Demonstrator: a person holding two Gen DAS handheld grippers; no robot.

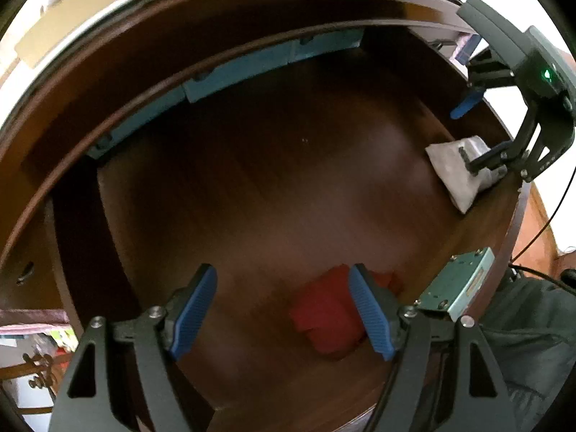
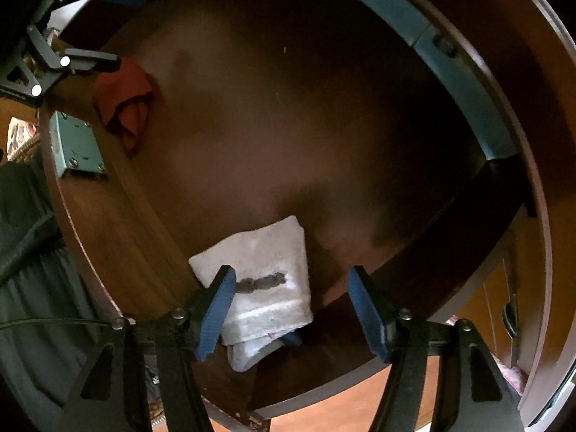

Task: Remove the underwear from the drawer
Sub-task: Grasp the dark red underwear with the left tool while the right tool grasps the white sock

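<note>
An open dark wooden drawer (image 1: 273, 187) holds two folded pieces of underwear. A red one (image 1: 324, 320) lies near the front wall, partly behind the right finger of my left gripper (image 1: 282, 311), which is open above it. It shows in the right wrist view (image 2: 122, 97) too. A white one with a grey mark (image 2: 266, 280) lies at the drawer's front right, between the fingers of my open right gripper (image 2: 291, 309). In the left wrist view the white piece (image 1: 455, 169) sits under the right gripper (image 1: 464, 136). The left gripper (image 2: 104, 28) also shows at the top left.
A metal lock plate (image 1: 457, 288) is fixed to the drawer's front wall, also in the right wrist view (image 2: 73, 147). Blue blocks (image 1: 230, 72) line the drawer's back wall. A person in dark clothing (image 2: 25, 252) stands in front. A lower drawer handle (image 2: 509, 315) shows at right.
</note>
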